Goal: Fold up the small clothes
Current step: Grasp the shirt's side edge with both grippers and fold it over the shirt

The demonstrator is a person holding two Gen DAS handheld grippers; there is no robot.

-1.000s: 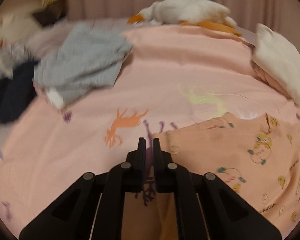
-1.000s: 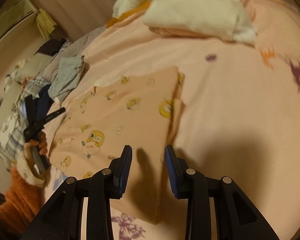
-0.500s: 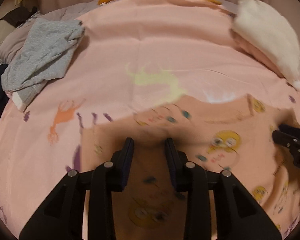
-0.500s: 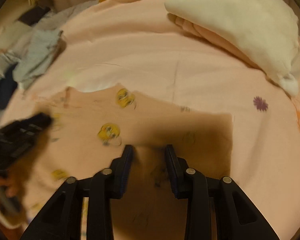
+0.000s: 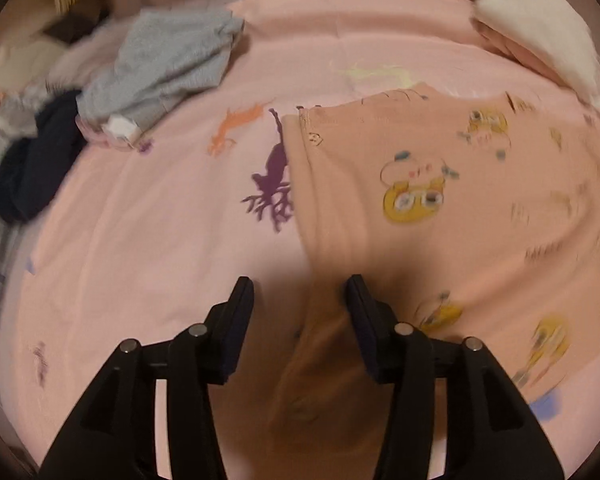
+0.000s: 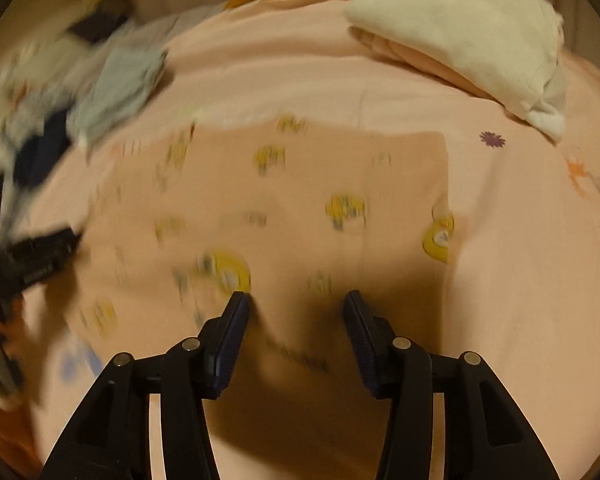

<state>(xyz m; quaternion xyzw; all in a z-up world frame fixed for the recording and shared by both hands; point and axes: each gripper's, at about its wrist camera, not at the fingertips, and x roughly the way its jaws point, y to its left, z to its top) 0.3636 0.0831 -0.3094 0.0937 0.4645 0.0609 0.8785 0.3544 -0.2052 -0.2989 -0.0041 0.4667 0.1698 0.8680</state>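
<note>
Left wrist view: the left gripper hangs over the left edge of the peach printed garment, its jaws opening and gripping nothing, though a second ago they were nearly closed over the bedsheet. The garment's edge runs between them and no pad presses it. The garment lies spread flat on the sheet. A grey garment and a dark one wait well apart at upper left. Right wrist view: the right gripper hangs above the garment's near portion, jaws likewise opening and empty; its straight right edge lies flat. The other gripper shows blurred at far left. With both tools released, the spreading step appears complete and a fresh grasp for the first fold likely follows.
</note>
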